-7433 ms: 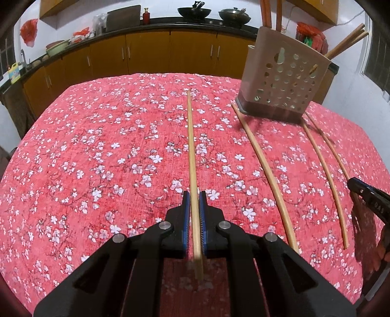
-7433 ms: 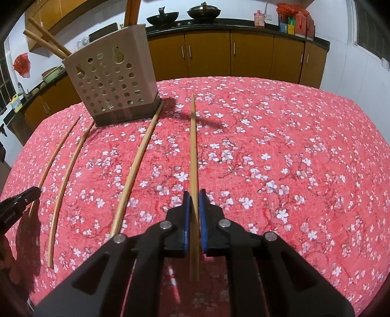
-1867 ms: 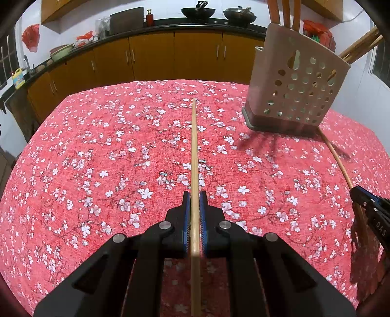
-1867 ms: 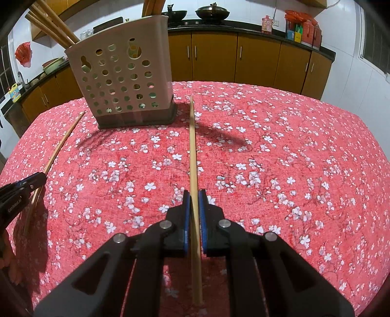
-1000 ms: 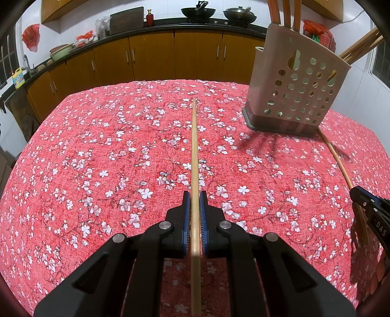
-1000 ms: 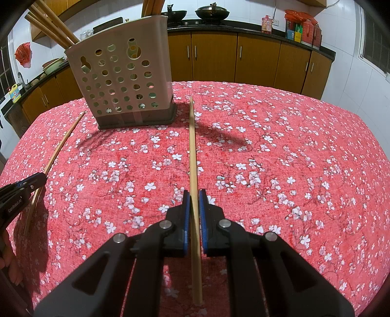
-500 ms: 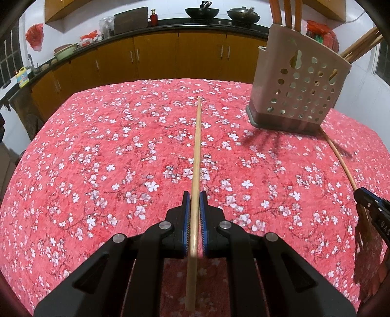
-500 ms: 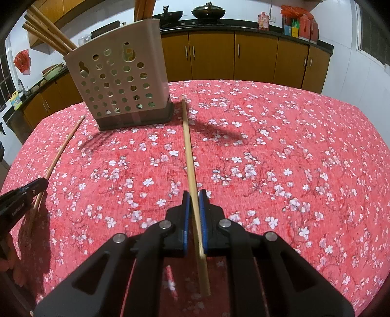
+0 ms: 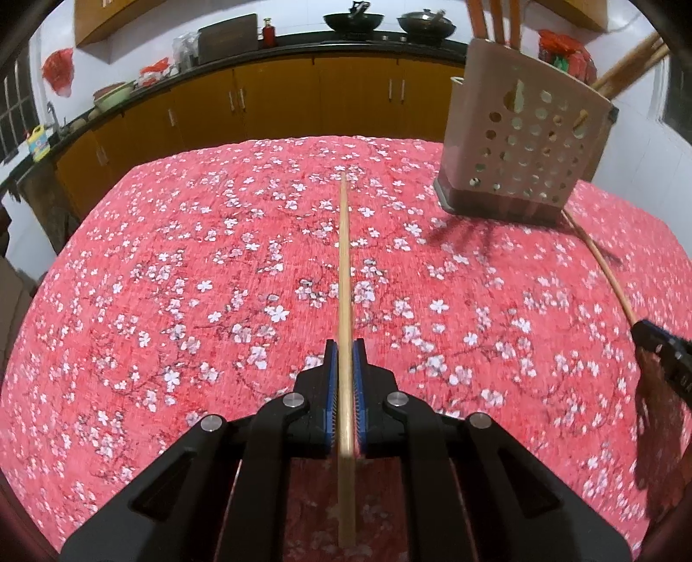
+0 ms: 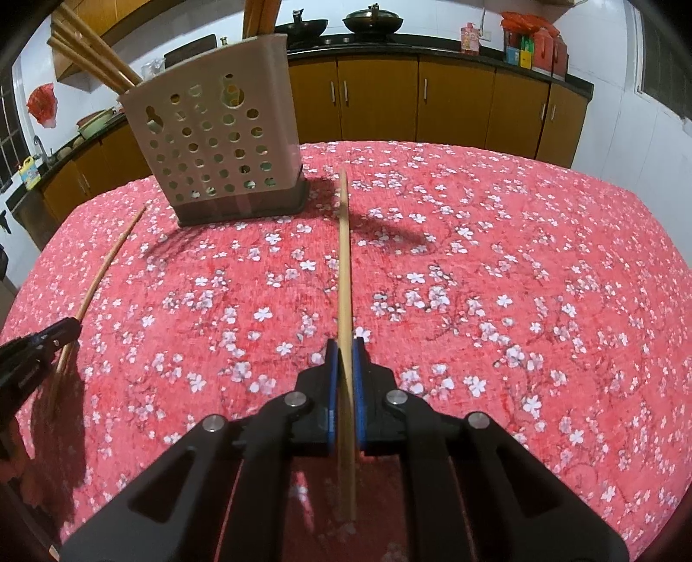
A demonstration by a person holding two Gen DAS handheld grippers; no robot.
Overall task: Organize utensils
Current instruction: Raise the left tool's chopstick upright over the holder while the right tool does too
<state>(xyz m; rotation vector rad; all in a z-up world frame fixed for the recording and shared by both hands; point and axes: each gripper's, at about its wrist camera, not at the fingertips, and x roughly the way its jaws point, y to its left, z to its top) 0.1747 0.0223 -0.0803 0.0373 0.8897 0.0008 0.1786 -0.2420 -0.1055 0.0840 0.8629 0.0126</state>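
My left gripper (image 9: 344, 346) is shut on a long wooden chopstick (image 9: 344, 268) that points forward over the red flowered tablecloth (image 9: 173, 268). My right gripper (image 10: 344, 343) is shut on another wooden chopstick (image 10: 344, 250), its tip close to the right of the beige perforated utensil holder (image 10: 212, 147). The holder also shows at the far right in the left wrist view (image 9: 525, 151), with several chopsticks standing in it. One loose chopstick (image 10: 104, 268) lies on the cloth left of the holder; it shows in the left wrist view (image 9: 601, 263) too.
Brown kitchen cabinets (image 9: 302, 99) with a dark counter run behind the table, with woks (image 9: 352, 19) on the stove. The other gripper's tip shows at the right edge of the left view (image 9: 661, 354) and the left edge of the right view (image 10: 34, 350).
Both grippers with their chopsticks have lifted and moved a little forward toward the holder. The right chopstick has straightened between the pads. The chopsticks that lay loose 7 s ago are gone but one.
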